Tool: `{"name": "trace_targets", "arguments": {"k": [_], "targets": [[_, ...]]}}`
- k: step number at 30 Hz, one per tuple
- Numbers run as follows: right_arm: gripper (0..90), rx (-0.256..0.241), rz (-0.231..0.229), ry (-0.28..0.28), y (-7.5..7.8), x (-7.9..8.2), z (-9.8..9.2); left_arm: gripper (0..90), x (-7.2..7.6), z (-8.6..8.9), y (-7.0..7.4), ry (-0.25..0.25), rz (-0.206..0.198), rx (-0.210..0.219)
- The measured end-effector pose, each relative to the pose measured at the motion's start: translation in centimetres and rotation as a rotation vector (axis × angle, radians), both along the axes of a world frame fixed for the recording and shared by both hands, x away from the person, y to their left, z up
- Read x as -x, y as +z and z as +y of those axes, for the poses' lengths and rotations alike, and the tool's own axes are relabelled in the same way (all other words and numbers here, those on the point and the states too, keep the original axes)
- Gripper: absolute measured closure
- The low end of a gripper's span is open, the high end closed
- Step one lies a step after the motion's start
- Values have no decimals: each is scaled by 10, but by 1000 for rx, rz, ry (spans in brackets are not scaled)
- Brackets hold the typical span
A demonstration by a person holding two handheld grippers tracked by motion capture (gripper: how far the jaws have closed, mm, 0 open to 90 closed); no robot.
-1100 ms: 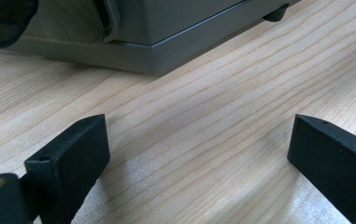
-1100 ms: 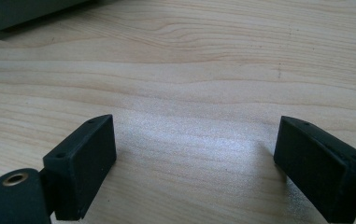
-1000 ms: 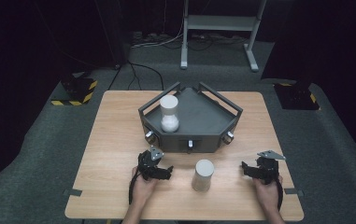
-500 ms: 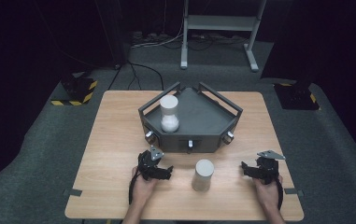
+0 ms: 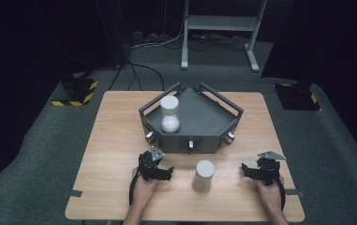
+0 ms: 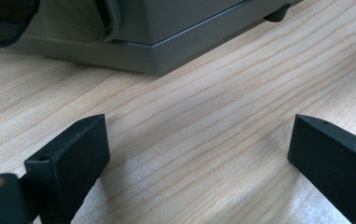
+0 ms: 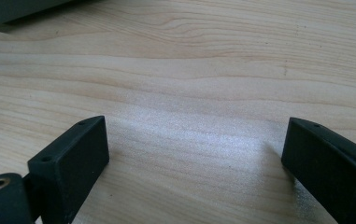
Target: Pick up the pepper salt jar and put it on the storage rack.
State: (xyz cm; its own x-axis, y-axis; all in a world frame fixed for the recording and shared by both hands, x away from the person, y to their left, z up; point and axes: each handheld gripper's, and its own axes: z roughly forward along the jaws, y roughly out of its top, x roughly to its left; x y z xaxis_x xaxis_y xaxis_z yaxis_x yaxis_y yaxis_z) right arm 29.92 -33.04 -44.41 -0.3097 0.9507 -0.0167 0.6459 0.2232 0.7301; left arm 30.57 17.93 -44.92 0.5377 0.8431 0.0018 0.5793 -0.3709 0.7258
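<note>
A dark grey five-sided tray point(image 5: 204, 119) with a raised rail stands at the middle back of the wooden table point(image 5: 115, 136). A white cylinder point(image 5: 169, 113) stands upright inside its left part. A second white cylinder point(image 5: 203, 176) stands on the table in front of the tray, between my hands. My left gripper point(image 5: 167, 171) rests low on the table left of that cylinder, jaws wide apart and empty point(image 6: 199, 154). My right gripper point(image 5: 245, 169) rests to the cylinder's right, also open with bare wood between its jaws point(image 7: 194, 154). The tray's base point(image 6: 166, 42) fills the top of the left gripper view.
Small knobs point(image 5: 190, 145) stick out of the tray's front wall. The table's front edge lies just behind my hands. Beyond the table are grey carpet, cables, a metal stand point(image 5: 218, 28) and yellow-black striped blocks point(image 5: 78, 89).
</note>
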Motion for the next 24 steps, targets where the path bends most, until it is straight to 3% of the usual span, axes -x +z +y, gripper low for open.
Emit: {"name": "trace_targets", "arguments": {"k": [24], "targets": [[45, 2, 7, 3, 1, -2, -1, 68, 0, 1, 0, 1, -2, 2]]}}
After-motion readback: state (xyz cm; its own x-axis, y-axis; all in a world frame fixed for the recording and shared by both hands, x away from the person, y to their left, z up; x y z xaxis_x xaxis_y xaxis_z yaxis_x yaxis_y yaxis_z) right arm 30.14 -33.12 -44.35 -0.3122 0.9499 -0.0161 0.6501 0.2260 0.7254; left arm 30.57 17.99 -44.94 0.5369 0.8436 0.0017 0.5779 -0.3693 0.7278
